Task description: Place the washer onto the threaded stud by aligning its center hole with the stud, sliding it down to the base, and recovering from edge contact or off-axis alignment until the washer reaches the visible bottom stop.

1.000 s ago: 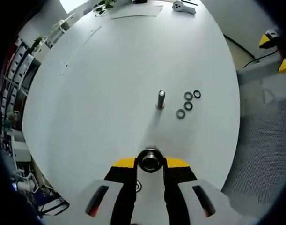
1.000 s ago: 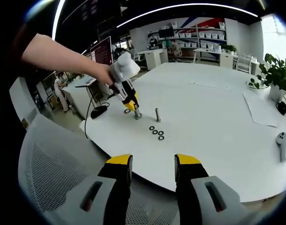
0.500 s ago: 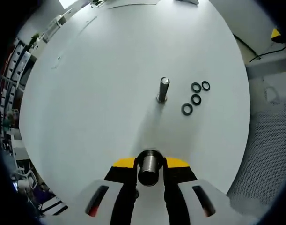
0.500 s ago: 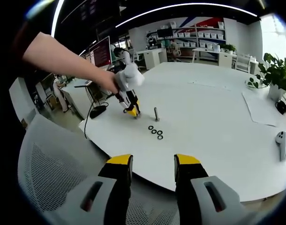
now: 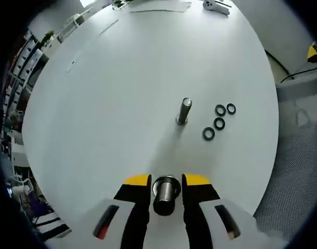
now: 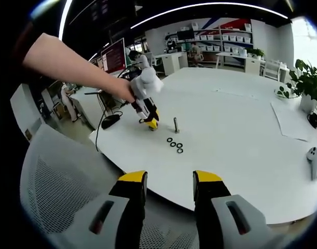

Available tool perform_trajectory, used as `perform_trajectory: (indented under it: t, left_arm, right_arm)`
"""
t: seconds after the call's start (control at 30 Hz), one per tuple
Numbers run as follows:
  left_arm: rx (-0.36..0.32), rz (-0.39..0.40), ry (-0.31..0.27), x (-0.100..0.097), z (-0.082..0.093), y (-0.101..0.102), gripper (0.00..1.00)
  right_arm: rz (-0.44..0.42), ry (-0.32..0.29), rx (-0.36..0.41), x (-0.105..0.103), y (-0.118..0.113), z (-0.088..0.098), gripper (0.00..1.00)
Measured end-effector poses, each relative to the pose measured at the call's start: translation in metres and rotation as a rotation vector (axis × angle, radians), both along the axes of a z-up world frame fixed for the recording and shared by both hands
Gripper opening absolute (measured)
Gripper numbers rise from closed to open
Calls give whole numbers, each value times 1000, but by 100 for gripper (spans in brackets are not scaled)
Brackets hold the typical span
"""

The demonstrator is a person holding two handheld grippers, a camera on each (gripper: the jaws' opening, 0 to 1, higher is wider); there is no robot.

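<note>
No legible text, label, brand, number or sign anywhere. Sheets of paper at the upper edge of the left gripper view: too small and blurred to read. Dark wall screen in the upper left of the right gripper view: content not readable. Red-and-blue wall graphic at upper centre: no letters made out.
</note>
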State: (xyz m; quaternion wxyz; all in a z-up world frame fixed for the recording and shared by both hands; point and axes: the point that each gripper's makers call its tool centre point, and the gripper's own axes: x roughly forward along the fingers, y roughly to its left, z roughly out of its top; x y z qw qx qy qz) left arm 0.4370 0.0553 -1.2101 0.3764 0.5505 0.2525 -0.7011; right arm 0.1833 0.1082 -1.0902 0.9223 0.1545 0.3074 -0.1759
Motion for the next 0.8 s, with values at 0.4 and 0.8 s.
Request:
perform_trajectory:
  t: [0.4, 0.8]
  left_arm:
    - [-109, 196, 73, 13, 44, 9, 28]
    - [-116, 327, 89, 33, 44, 44, 28]
  right_arm:
    - [34, -4, 5, 2, 5, 0, 38]
    - [36, -2, 4, 3, 5, 1, 38]
